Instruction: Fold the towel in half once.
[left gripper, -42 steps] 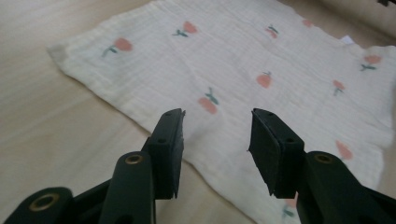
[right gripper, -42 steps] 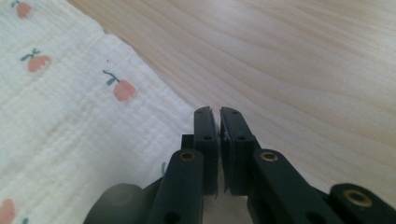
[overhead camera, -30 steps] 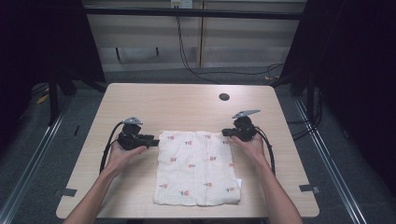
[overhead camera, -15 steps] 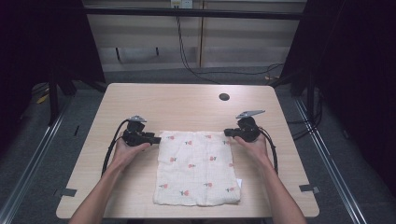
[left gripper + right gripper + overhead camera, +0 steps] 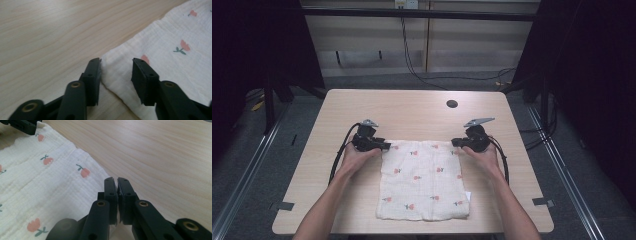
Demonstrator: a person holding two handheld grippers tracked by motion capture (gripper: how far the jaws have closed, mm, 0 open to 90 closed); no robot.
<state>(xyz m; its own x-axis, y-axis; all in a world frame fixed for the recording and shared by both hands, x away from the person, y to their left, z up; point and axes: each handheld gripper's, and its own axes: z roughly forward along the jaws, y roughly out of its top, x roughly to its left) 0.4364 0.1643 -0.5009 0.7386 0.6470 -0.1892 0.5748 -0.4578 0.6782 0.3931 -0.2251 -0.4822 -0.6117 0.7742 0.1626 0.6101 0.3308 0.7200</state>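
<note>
Lying flat on the near half of the surface (image 5: 412, 107), the flowered cloth (image 5: 422, 180) has a claw at each far corner. The left claw (image 5: 116, 73) is spread, its jaws straddling the cloth's corner, likely ready to pinch it. The right claw (image 5: 117, 195) is pressed together at the other far corner; whether any fabric is caught, I cannot tell. Matching grips would let both corners lift together.

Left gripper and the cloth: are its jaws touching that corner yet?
Touching, on one side. In the left gripper view the left gripper is open astride the cloth corner: the left-hand jaw meets the cloth edge, while the other jaw stands clear above it.
</note>
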